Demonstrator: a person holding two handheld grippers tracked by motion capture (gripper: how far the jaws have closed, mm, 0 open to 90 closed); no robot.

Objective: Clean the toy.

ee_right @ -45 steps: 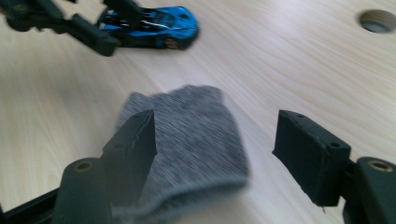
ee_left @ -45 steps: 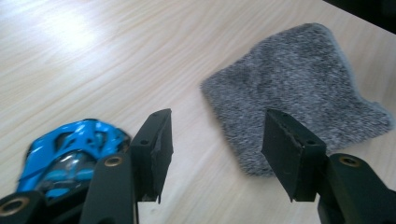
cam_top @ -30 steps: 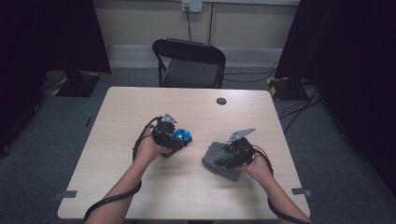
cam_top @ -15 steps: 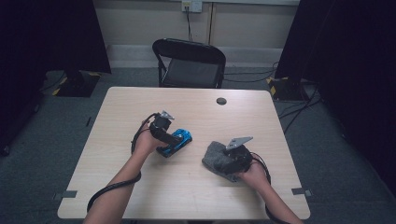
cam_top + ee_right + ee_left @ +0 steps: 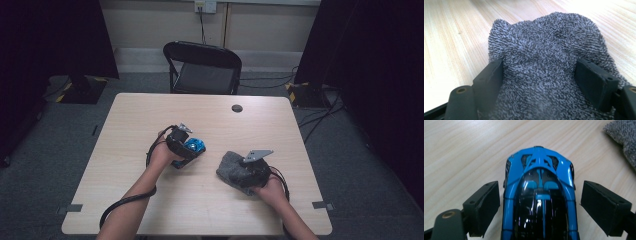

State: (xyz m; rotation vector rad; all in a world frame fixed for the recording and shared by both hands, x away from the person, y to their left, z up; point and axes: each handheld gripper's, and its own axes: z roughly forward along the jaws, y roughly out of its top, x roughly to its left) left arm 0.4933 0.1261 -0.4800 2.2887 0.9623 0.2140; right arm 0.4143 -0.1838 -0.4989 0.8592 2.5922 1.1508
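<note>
A blue and black toy car rests on the wooden table, nose pointing away from my left gripper. That gripper is open: its jaws flank the car's sides with a thin gap on each side. From above, the car lies just right of the left gripper. A crumpled grey terry cloth is bunched between the jaws of my right gripper. Those jaws have just been closing a little, and both pads press into the pile. From above, the cloth lies under the right gripper.
A small black disc sits near the table's far edge. A black folding chair stands behind the table. Cables run over the floor at the right. Bare tabletop lies to the left and along the near edge.
Both hands have sunk slightly toward the table. The car now lies flatter on the wood, while the cloth stays where it was under the right gripper.
</note>
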